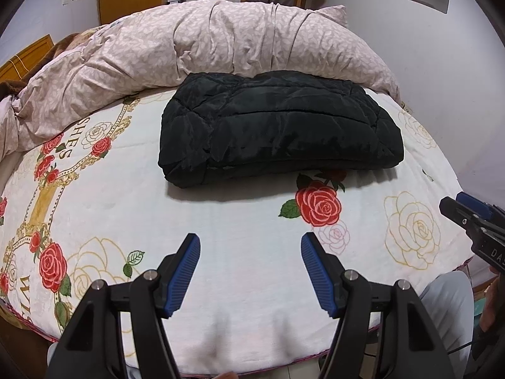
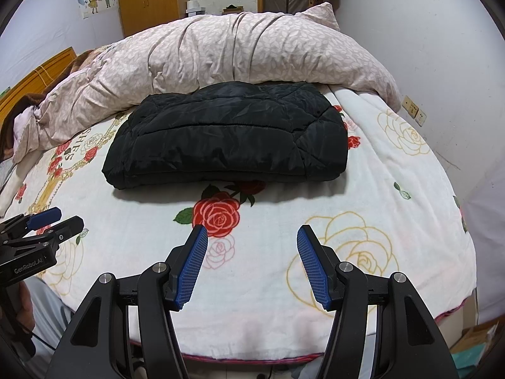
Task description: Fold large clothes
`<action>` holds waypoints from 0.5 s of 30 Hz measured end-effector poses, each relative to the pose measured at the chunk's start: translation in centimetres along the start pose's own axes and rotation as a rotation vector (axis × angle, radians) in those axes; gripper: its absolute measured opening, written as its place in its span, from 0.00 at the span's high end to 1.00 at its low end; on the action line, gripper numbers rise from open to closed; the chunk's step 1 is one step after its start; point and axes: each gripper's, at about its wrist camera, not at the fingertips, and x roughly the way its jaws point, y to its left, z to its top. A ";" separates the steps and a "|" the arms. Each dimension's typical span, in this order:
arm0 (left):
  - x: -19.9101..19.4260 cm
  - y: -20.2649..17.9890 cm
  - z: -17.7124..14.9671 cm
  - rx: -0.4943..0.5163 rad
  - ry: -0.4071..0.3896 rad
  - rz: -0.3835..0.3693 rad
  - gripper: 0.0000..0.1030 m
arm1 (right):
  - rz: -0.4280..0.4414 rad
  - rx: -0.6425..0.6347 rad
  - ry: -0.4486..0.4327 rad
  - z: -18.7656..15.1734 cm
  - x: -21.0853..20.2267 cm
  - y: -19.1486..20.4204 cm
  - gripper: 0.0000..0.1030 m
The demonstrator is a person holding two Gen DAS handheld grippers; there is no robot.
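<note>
A bed (image 1: pixel 240 284) fills both views, covered with a white blanket (image 2: pixel 394 189) printed with red and pale yellow roses and some gold lettering. Along the far side of the bed lies a bulky pink quilt (image 1: pixel 221 41) with a small leaf pattern, bunched into a long roll that runs from the left edge to the wall on the right.

Just in front of that quilt, touching its near edge, sits the black padded jacket (image 1: pixel 281 129), folded into a thick rectangular bundle with quilted seams showing on top. It lies flat on the blanket, around the middle of the bed, and a red rose print (image 2: pixel 217 213) shows just beside its near edge.

Both grippers hover over the near part of the bed, well apart from the jacket. The left gripper (image 1: pixel 251 246) has its blue ribbed fingers (image 1: pixel 186 271) spread wide with only blanket visible between them. The right gripper (image 2: pixel 252 240) likewise has its blue fingers (image 2: pixel 315 271) spread apart, holding nothing. Each gripper appears at the edge of the other's view, side by side.

A light grey trouser leg (image 1: pixel 448 300) of the person shows at the bed's near edge.
</note>
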 end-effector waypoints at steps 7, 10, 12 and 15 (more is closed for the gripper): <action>0.2 -0.4 -0.1 0.005 0.016 -0.004 0.34 | -0.003 -0.001 -0.002 0.0 0.0 0.1 0.42; 0.2 -0.5 -0.1 0.008 0.016 0.002 0.34 | -0.002 -0.001 -0.002 0.0 -0.1 0.1 0.42; 0.2 -0.5 -0.1 0.006 0.017 0.001 0.34 | -0.001 -0.002 -0.001 0.0 -0.1 0.1 0.42; 0.1 -0.6 -0.1 0.012 0.017 0.007 0.34 | -0.001 -0.002 0.000 0.0 -0.2 0.0 0.42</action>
